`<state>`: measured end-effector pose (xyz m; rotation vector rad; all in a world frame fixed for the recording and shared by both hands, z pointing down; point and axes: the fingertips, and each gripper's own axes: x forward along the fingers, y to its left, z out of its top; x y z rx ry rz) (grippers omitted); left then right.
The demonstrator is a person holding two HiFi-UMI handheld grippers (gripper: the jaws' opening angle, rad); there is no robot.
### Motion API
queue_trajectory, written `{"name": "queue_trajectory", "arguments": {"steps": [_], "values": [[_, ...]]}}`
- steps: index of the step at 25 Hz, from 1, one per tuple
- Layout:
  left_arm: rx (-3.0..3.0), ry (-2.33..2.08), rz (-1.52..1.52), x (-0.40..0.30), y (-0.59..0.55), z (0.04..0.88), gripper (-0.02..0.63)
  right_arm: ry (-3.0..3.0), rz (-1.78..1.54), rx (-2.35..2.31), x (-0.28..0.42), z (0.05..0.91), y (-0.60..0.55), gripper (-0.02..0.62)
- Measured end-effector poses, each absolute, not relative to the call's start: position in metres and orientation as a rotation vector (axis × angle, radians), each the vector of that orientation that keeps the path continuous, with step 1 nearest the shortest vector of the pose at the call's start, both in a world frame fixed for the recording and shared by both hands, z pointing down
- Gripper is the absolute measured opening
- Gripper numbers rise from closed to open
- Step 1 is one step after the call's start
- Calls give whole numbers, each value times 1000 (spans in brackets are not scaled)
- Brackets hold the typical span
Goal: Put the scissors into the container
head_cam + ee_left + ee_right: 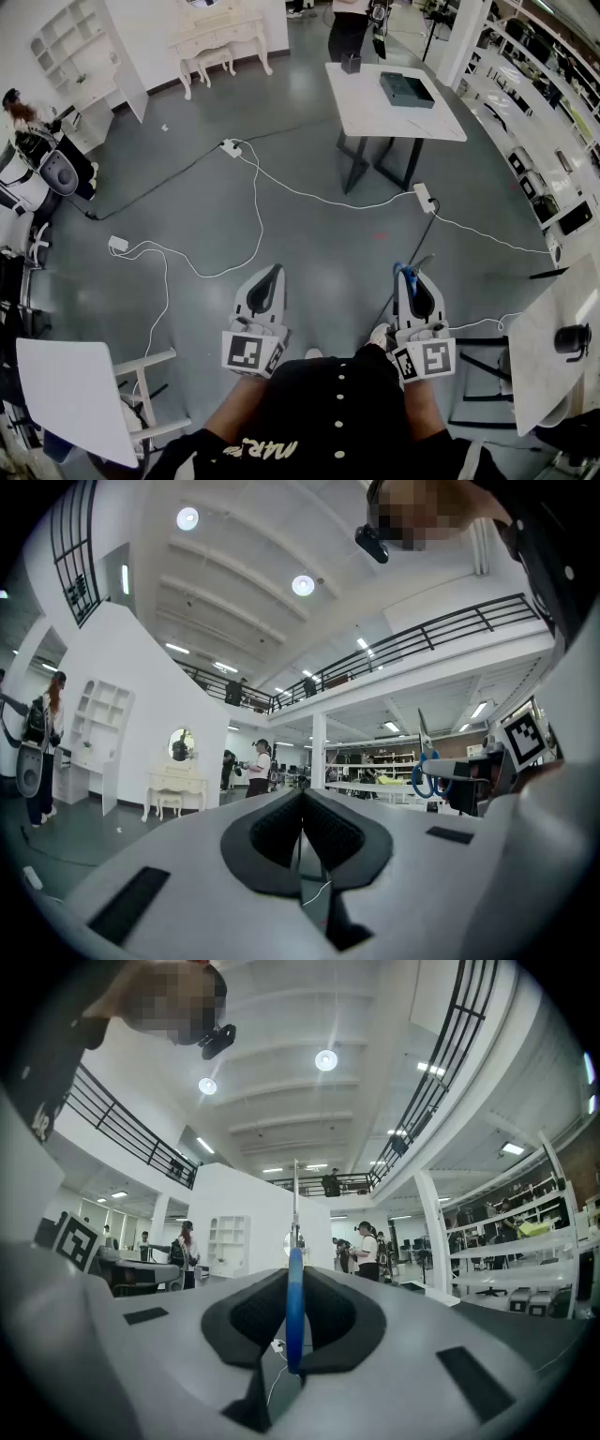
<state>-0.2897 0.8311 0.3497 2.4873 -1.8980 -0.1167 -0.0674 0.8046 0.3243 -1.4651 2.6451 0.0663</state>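
In the head view I held both tongs low over the grey floor [309, 169]. My left gripper [271, 272] had its jaws pressed together on nothing, and my right gripper [415, 275] pinched the scissors [402, 271] by their blue handle. Well ahead stood a white table [375, 117] bearing a dark tray-like container [406, 89] — what lay in it I could not tell — and a small dark pot [351, 63] at its far edge. A dark mug [571, 339] sat on the side table [544, 366] to my right. In the left gripper view the jaws met, empty, with the scissors off to the right. In the right gripper view the blue handle stood clamped edge-on between the jaws — blade pointing up.
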Motion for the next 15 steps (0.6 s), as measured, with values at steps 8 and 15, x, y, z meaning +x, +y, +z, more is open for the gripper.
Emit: {"name": "queue_trajectory", "arguments": {"steps": [8, 15], "values": [[2487, -1897, -124, -300, 828, 350, 26, 2652, 72, -1460, -79, 324, 802, 55], [2491, -1885, -123, -308, 825, 347, 26, 2621, 32, -1455, -87, 320, 797, 55]]}}
